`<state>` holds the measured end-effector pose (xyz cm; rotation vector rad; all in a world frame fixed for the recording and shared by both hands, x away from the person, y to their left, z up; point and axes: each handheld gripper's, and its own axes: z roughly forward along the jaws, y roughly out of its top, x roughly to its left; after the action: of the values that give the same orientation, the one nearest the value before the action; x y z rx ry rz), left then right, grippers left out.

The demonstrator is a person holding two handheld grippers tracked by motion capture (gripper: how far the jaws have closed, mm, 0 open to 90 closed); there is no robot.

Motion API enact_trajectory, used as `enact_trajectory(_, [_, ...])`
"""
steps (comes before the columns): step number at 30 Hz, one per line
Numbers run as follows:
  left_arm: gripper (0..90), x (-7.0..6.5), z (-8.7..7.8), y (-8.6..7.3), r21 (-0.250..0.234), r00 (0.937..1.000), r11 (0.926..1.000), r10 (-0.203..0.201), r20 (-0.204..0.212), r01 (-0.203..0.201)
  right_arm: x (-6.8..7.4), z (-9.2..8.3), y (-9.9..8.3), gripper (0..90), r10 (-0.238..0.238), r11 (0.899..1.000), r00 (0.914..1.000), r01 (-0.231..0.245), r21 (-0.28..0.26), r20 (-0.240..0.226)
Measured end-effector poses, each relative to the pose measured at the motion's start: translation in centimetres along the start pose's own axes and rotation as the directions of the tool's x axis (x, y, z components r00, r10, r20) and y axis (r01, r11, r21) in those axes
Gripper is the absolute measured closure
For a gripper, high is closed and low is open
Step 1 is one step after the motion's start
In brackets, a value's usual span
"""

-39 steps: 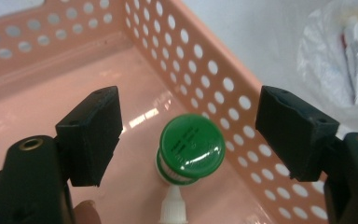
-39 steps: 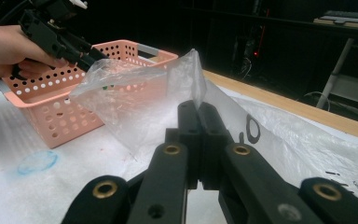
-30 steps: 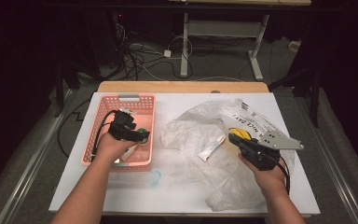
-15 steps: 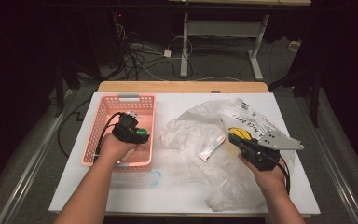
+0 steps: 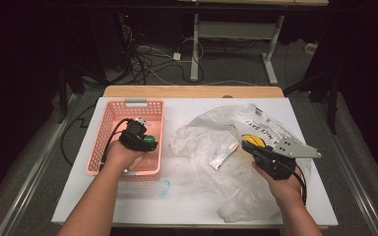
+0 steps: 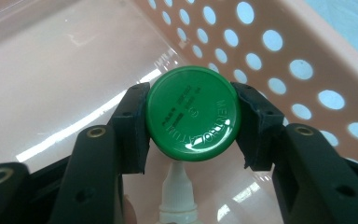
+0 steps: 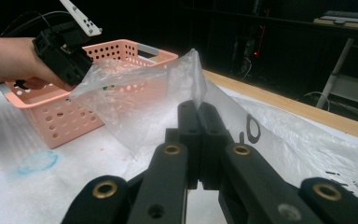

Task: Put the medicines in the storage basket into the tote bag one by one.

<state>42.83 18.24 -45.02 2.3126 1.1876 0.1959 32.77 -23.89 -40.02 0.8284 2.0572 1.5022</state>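
Left gripper (image 6: 191, 121) is sitting inside the pink basket (image 5: 109, 123), jaws about half closed and pads pressing both sides of a green-capped container (image 6: 192, 113); jaws have just been closing onto it. In the left gripper view the green cap is facing the camera, a white nozzle tip (image 6: 179, 186) poking up at 6 o'clock below it — cannot tell what that belongs to. In the high view the container (image 5: 148, 142) is showing green at the basket's 3 o'clock wall.

Right gripper (image 7: 199, 109) is staying fully closed, pinching a fold of the clear plastic bag (image 7: 135, 100) and lifting it into a peak. In the high view the right gripper (image 5: 248, 146) is at 4 o'clock of the table, bag (image 5: 206, 132) spreading crumpled across the middle and right.

Progress, judged: looks like items are going between bag and basket; the container is gripped in the basket, so either being placed or picked — cannot tell which. A small white tube (image 5: 224, 157) and something yellow (image 5: 252, 139) are still lying at the bag, so work seems to remain.

Surface: white table (image 5: 187, 206) with a wooden edge at 12 o'clock, a bluish smear (image 5: 161, 189) near the basket's 5 o'clock corner. Room: dark, cables on the floor (image 5: 147, 64), desk legs (image 5: 195, 49) behind at 12 o'clock.
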Motion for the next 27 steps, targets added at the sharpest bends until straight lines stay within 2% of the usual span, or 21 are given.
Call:
enact_trajectory(6, [49.8,0.1,-0.4,0.0,-0.03,1.0,0.9995,-0.005,-0.007,0.004,0.0,0.0,0.0,90.0,-0.001,1.0,1.0,0.001,0.0,0.0])
enact_trajectory(11, [49.8,0.2,-1.3,0.0,-0.093,0.9997,0.9954,-0.022,-0.005,0.021,0.0,0.0,0.0,90.0,0.0,1.0,1.0,0.0,-0.004,0.002])
enact_trajectory(14, [49.8,0.4,-2.1,-0.2,-0.134,0.9987,0.9896,-0.051,0.007,0.051,-0.1,0.0,0.0,90.0,-0.001,1.0,1.0,0.001,-0.005,0.003])
enact_trajectory(21, [49.8,0.3,-3.8,-0.6,-0.217,0.9982,0.9745,-0.06,-0.008,0.057,0.0,0.0,0.0,90.0,-0.005,1.0,1.0,0.005,-0.003,0.001])
enact_trajectory(27, [49.8,-0.4,-5.2,-1.3,-0.288,0.998,0.9557,-0.062,0.008,0.062,0.0,0.0,0.0,90.0,0.0,1.0,1.0,0.0,0.0,0.0])
